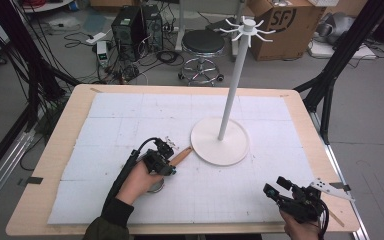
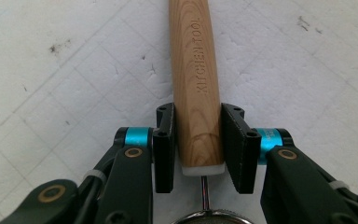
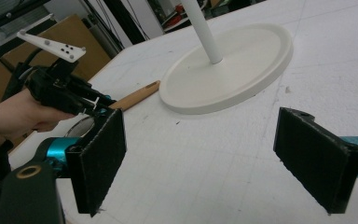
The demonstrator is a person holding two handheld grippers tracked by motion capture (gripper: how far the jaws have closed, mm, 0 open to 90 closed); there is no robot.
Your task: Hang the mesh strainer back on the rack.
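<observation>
A person's left gripper [image 1: 170,159] is closing its jaws on the wooden handle [image 2: 196,84] of a kitchen strainer, gripping it at the end nearest the metal bowl, on a white-covered table [image 1: 110,120]. The single handle is lying flat, its long axis running away from the hand toward the round base of a white stand [image 1: 220,141]; its free tip is pointing at that base and resting just beside the rim. In the left gripper view, the words "KITCHEN TOOL" are reading along the wood, a thin wire is leading from the handle's white cap to the metal rim [image 2: 212,218] at the bottom edge, and both jaws are pressing the handle's sides. The right gripper [image 1: 272,192] is hovering near the table's front right corner, well apart from the strainer, its two jaws spread wide with nothing between them. One stand is rising from the table, its pole topped with a ring of hooks.
</observation>
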